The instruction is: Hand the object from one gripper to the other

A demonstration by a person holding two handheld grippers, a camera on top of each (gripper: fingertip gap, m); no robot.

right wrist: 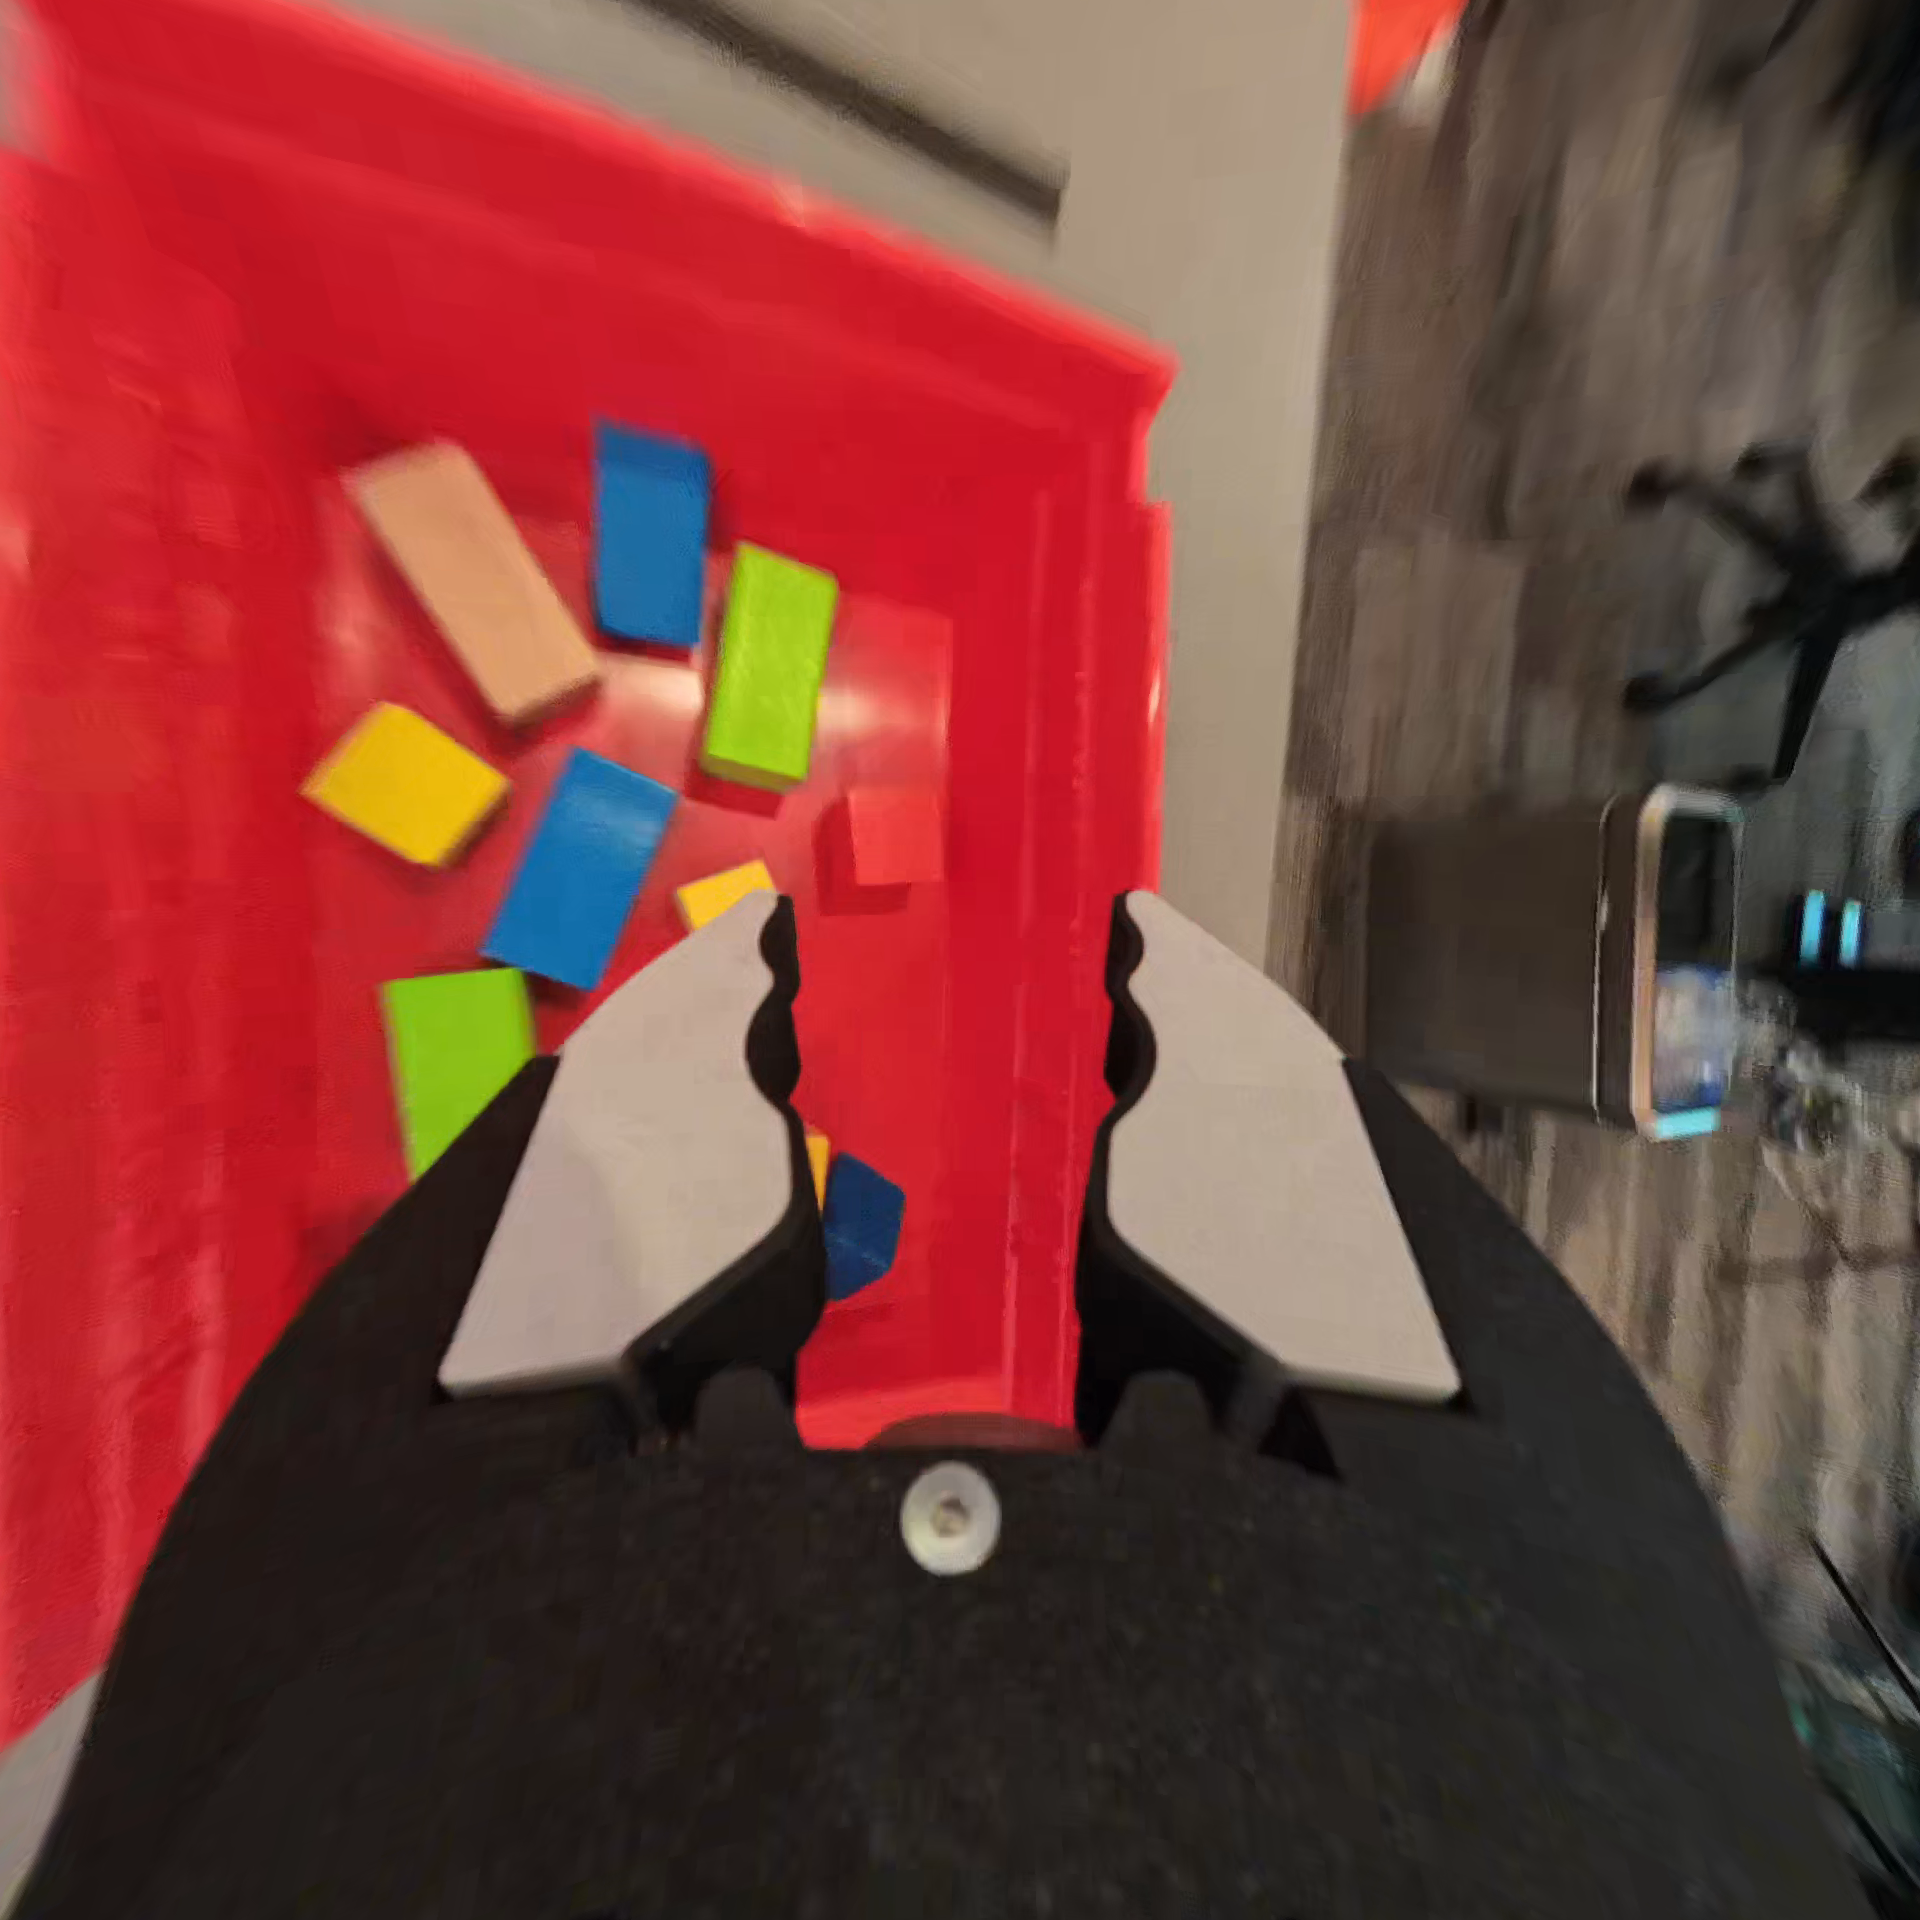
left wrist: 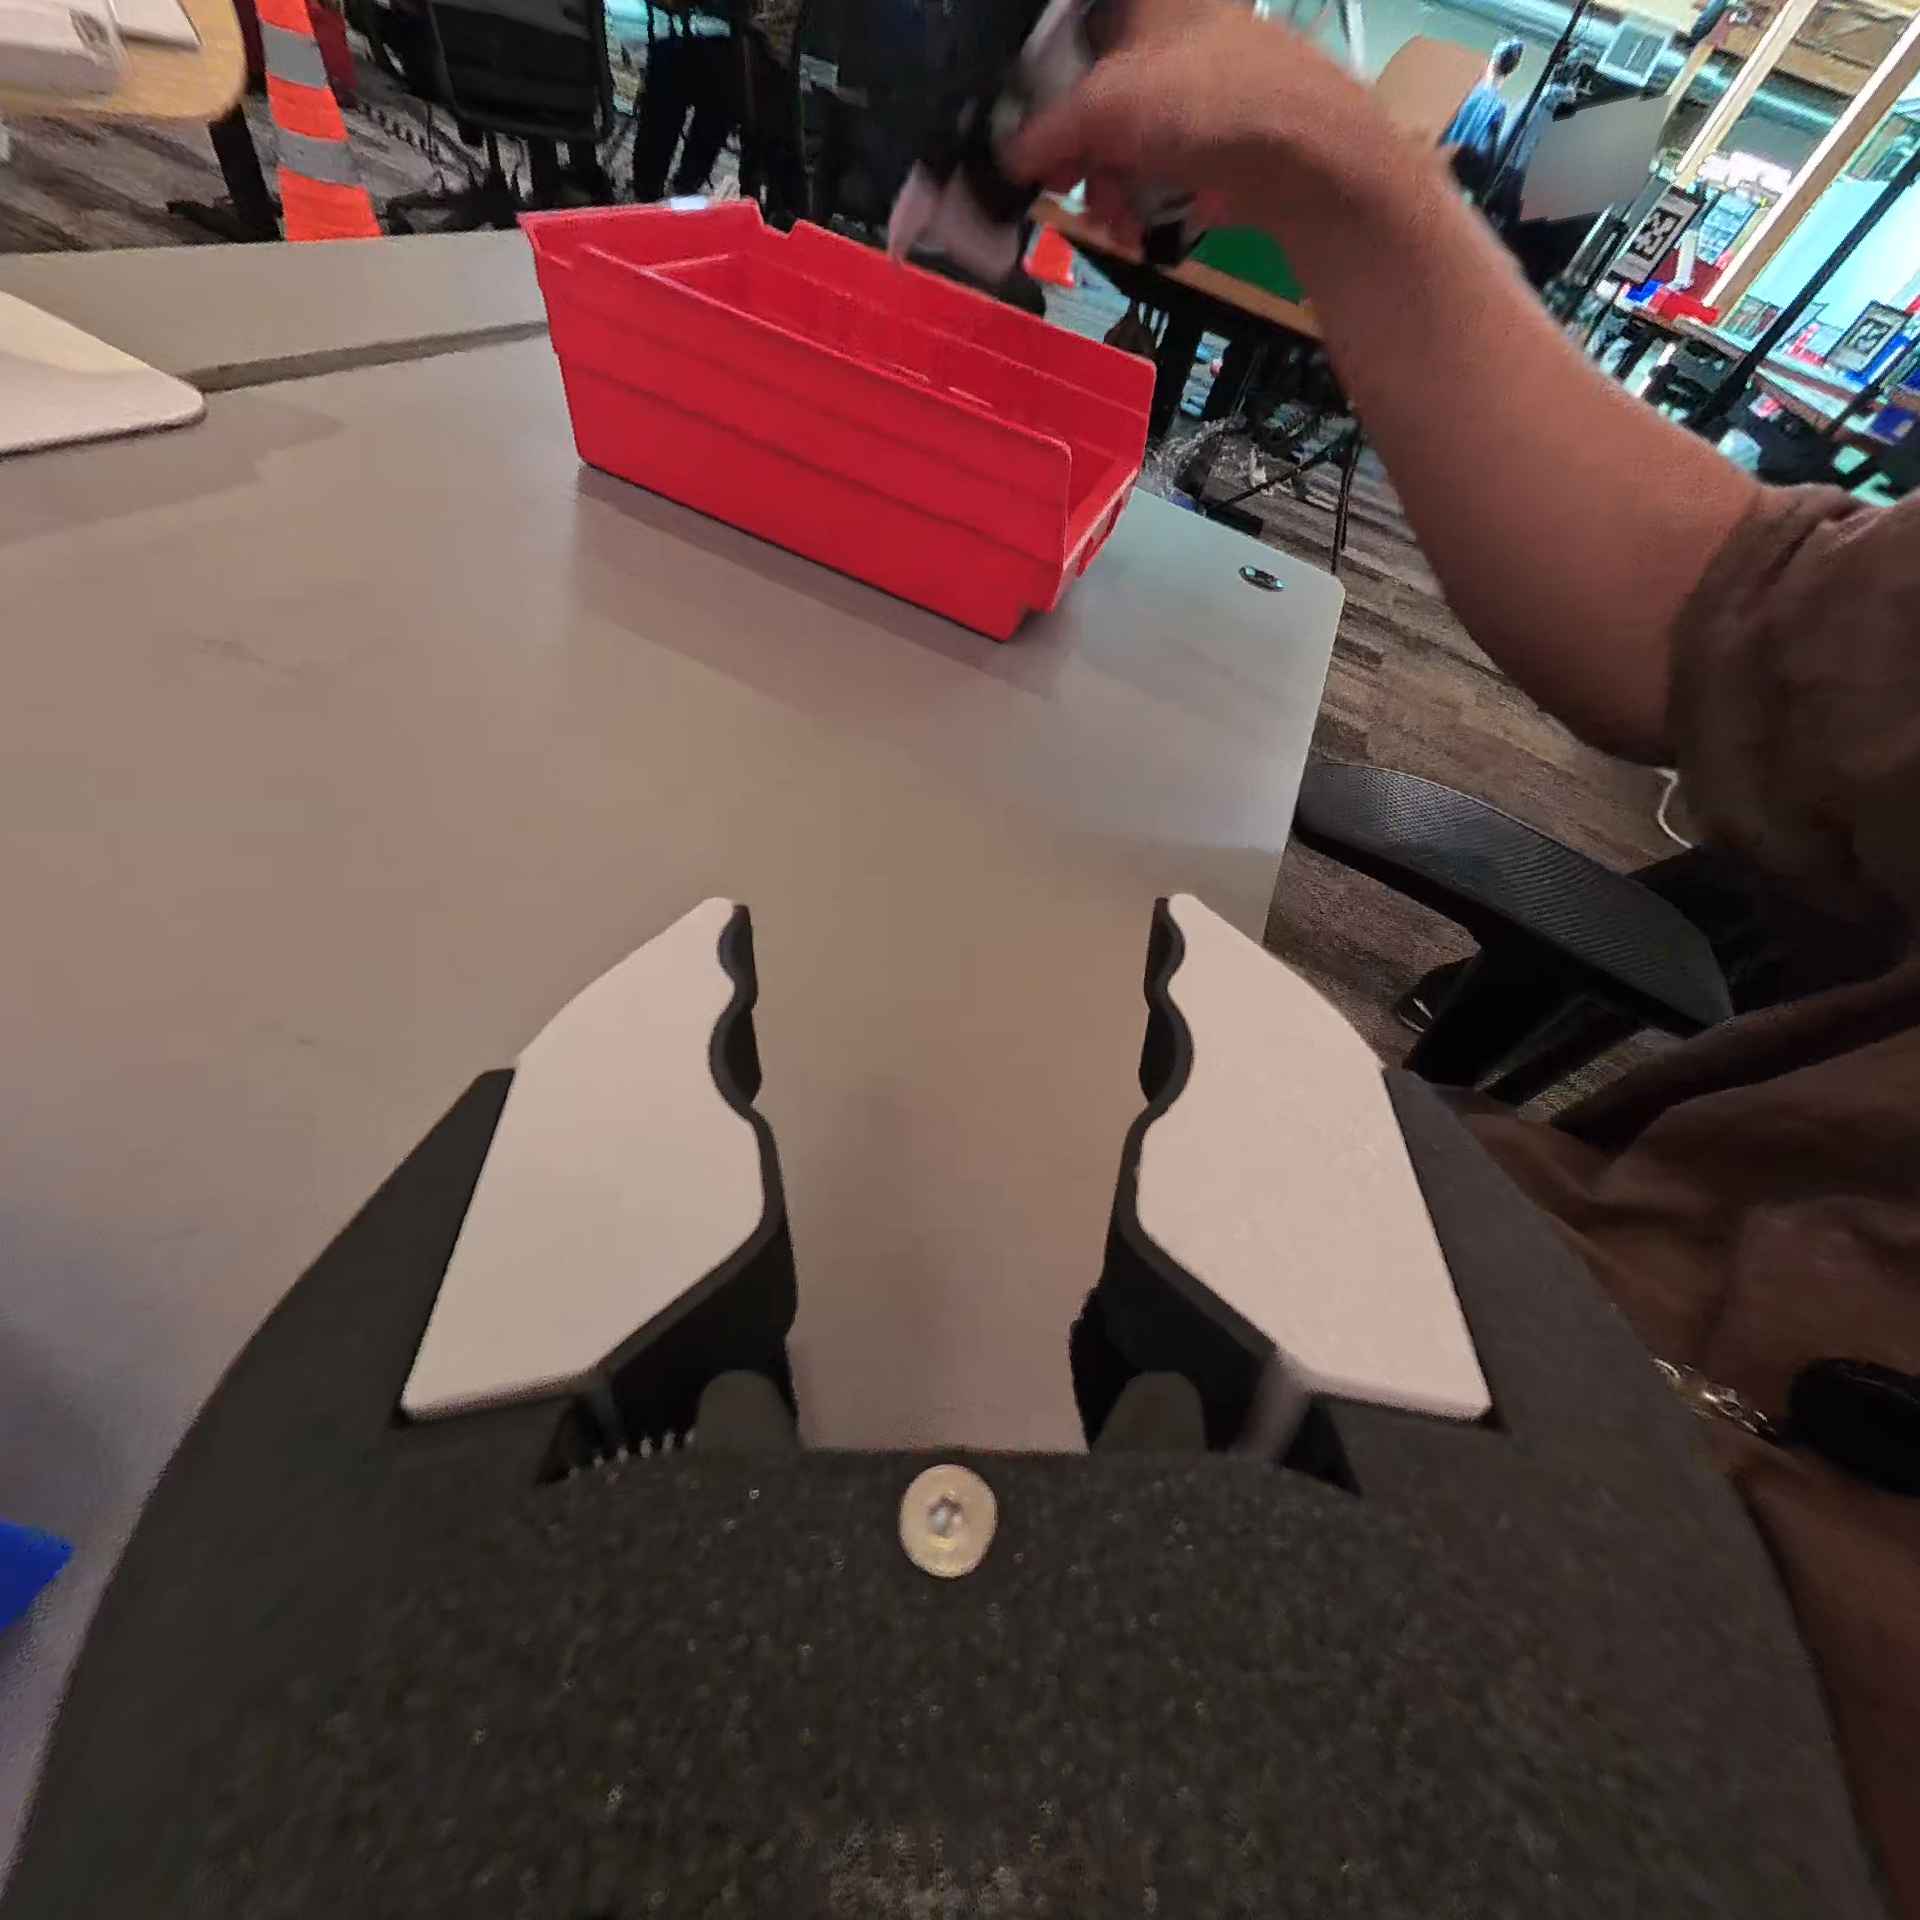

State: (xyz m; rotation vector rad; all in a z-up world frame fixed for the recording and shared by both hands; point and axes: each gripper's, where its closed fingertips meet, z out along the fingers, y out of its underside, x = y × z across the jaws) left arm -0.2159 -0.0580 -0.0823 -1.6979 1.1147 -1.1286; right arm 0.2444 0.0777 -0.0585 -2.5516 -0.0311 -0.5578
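A red bin (left wrist: 831, 416) stands on the grey table (left wrist: 416, 727). In the right wrist view the red bin (right wrist: 208, 416) holds several coloured blocks: a tan block (right wrist: 473, 577), two blue blocks (right wrist: 649, 535), two green blocks (right wrist: 771, 665), a yellow block (right wrist: 405, 781), a red block (right wrist: 894, 847). My right gripper (right wrist: 948, 909) is open and empty, pointing down into the bin above its right end. It shows blurred in the left wrist view (left wrist: 956, 218), held by a hand above the bin. My left gripper (left wrist: 948, 920) is open and empty, low over the table, well short of the bin.
A white pad (left wrist: 73, 395) lies at the table's left edge. An orange cone (left wrist: 312, 125) stands behind the table. An office chair (left wrist: 1507, 894) sits off the table's right edge. The person's arm (left wrist: 1507, 468) reaches over the right side.
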